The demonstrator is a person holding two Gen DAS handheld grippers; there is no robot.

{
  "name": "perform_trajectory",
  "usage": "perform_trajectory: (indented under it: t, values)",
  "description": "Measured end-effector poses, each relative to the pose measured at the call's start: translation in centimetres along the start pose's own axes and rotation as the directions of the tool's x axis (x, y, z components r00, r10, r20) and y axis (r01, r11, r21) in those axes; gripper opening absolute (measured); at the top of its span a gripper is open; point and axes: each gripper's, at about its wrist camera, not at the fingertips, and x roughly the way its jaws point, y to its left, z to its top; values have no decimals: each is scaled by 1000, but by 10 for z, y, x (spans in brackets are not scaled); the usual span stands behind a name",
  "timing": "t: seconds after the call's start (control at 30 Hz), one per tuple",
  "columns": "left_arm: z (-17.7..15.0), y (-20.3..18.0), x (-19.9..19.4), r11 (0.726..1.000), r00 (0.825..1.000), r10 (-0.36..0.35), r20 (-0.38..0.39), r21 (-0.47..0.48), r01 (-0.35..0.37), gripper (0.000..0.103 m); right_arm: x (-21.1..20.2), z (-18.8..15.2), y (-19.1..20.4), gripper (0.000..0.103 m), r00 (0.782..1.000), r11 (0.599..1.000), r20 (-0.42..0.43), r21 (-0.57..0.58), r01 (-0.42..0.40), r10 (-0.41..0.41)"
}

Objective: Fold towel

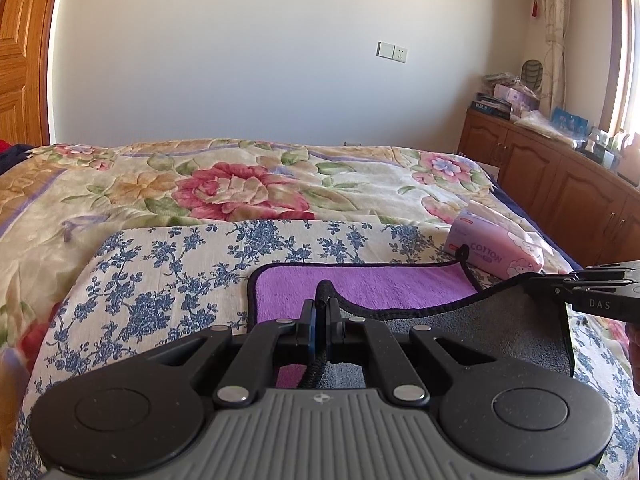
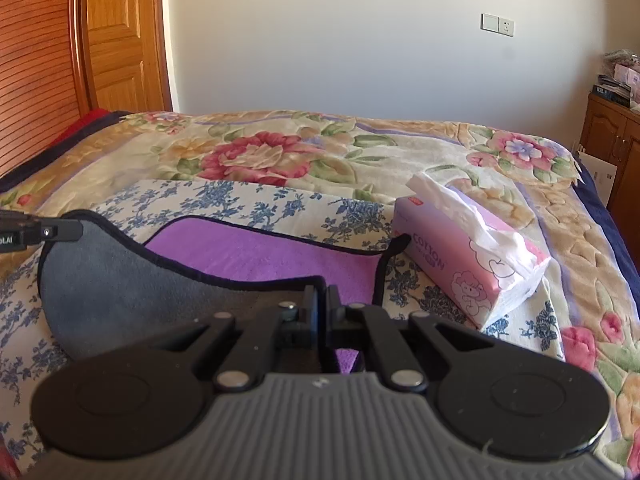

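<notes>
Two grippers each pinch the black-bound edge of the towel [image 1: 372, 286], which lies partly on a blue-flowered cloth [image 1: 168, 264] spread over the floral bedspread [image 1: 224, 188] of the bed. The left gripper [image 1: 320, 306] has its fingers together on the towel's hem, which bunches up between them. The right gripper [image 2: 321, 294] is likewise clamped on the near edge, though its own body hides the contact. The lifted half shows its grey underside; the purple face lies flat beyond. The towel's near portion is cut off behind both grippers. A pink tissue pack [image 2: 472, 256] sits just beside the towel's far corner.
</notes>
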Motion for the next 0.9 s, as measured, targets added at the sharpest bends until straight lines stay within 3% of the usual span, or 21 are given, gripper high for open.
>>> perform_trajectory:
  t: [0.9]
  values:
    - [18, -2, 33, 999, 999, 23, 34, 40, -24, 5, 26, 16, -11, 4, 999, 1000, 37, -15, 20, -19]
